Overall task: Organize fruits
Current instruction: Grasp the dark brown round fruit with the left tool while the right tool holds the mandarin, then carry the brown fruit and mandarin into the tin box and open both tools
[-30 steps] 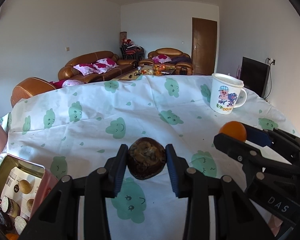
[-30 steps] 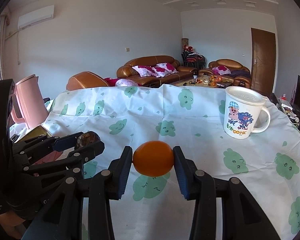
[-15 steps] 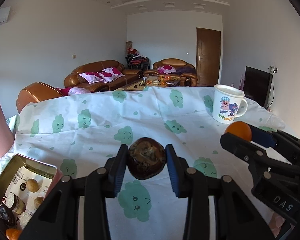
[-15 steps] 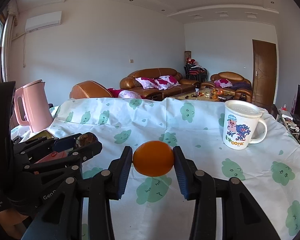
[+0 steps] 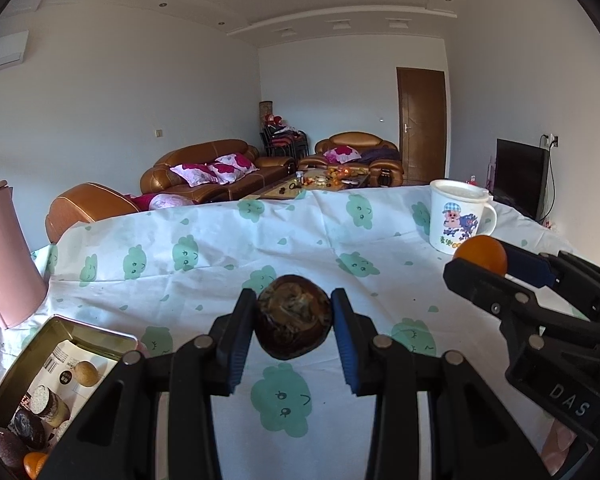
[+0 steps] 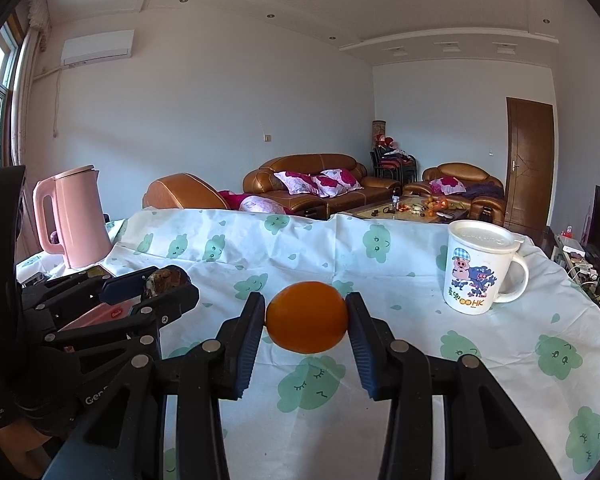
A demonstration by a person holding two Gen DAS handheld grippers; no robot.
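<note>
Left wrist view: an open tin (image 5: 80, 330) holding fruit sits low to the left of the left gripper (image 5: 294, 320), which clamps a dark brown fruit (image 5: 294, 316) above the cloud-print tablecloth (image 5: 220, 248). Further right, the right gripper (image 6: 306, 318) pinches an orange (image 6: 307, 317) between its blue pads, with a lidded cartoon mug (image 6: 480, 268) standing ahead to its right.

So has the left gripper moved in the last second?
Yes. The left gripper has risen: the mug and tin sit lower in its view.
</note>
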